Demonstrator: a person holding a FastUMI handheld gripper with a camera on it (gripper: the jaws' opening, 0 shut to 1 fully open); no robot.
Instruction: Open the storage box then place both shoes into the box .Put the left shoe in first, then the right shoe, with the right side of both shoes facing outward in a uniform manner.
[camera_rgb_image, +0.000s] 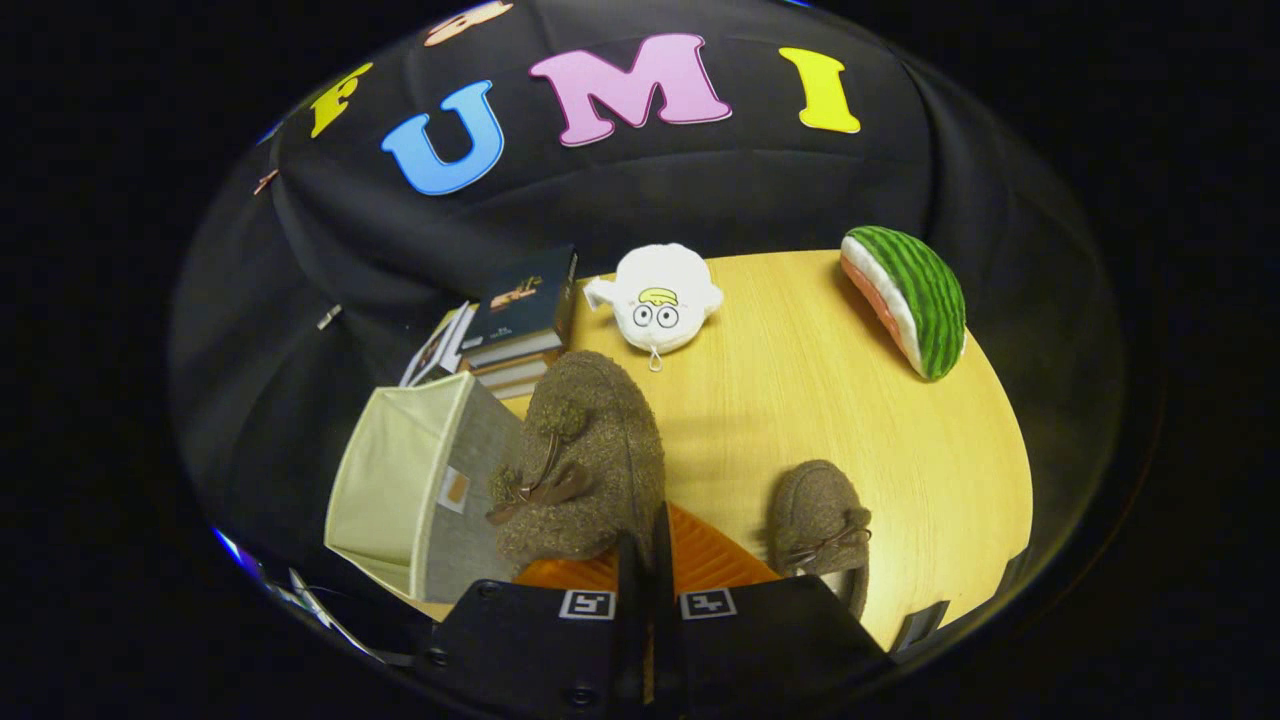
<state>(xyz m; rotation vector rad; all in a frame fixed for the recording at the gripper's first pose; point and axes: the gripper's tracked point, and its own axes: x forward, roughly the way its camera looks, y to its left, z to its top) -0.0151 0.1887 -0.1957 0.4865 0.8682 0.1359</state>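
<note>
My gripper (645, 560) is shut on the rim of a brown fuzzy shoe (585, 460) with a bow and an orange sole. The shoe hangs tilted just ahead of the fingers, its toe pointing away toward the books. It sits right beside the storage box (470, 500), a grey fabric box with a pale cream panel (390, 480) spread to its left. The second brown shoe (820, 520) lies flat on the wooden table (850, 420), to the right of the fingers, toe pointing away. How far the box's opening is exposed I cannot tell.
A stack of books (520, 320) stands behind the box. A white plush toy (657, 300) sits at the table's far edge, and a watermelon-slice plush (910, 300) lies at the far right. The table's rounded edge curves close on the right.
</note>
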